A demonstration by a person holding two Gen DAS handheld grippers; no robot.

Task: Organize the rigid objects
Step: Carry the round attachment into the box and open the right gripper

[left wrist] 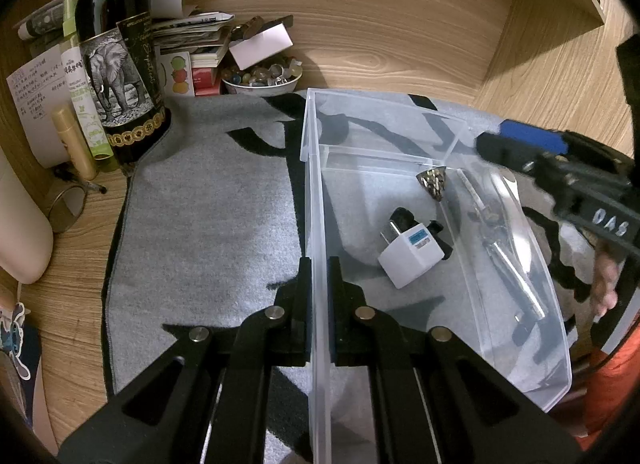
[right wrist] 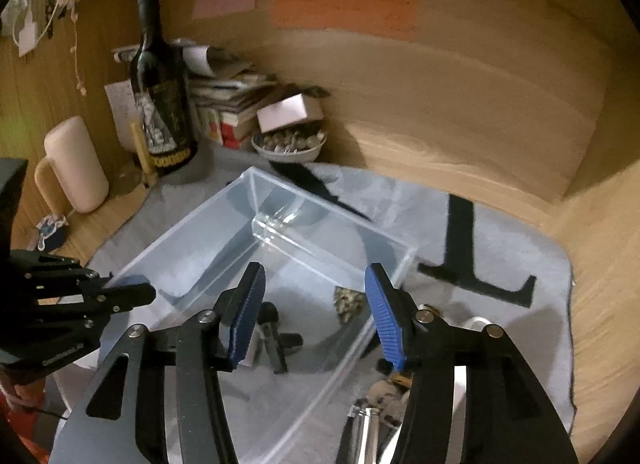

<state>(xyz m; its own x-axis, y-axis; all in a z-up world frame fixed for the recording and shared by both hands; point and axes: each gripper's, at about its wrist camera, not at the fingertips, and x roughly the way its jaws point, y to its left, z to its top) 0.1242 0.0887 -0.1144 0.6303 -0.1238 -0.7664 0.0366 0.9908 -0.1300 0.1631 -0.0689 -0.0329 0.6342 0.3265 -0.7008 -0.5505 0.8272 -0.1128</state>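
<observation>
Clear plastic bin [left wrist: 400, 152] sits on the grey mat [left wrist: 208, 224], against a wooden desk corner. Left gripper [left wrist: 320, 284] is clamped on the bin's near side wall, one finger inside, one outside, steadying it. Right gripper [right wrist: 316, 304] hovers above the bin with jaws spread wide and nothing between them. Inside the bin: a white plug adapter [left wrist: 412, 254], a small dark patterned cone-shaped piece [left wrist: 434, 182], and a slim metal tool [left wrist: 504, 248] lying along the far wall. Just outside the bin on the right side, near the right gripper, lie more loose items, including a shiny metal cylinder [right wrist: 366, 430]; the rest are too blurred to name. Judgement: the bin is light, thin-walled, slick and a bit flexible, so a wall pinch holds but will not bear lifting well. The cylinder looks hard and smooth, likely to roll or slip; take it across its middle, squarely.
</observation>
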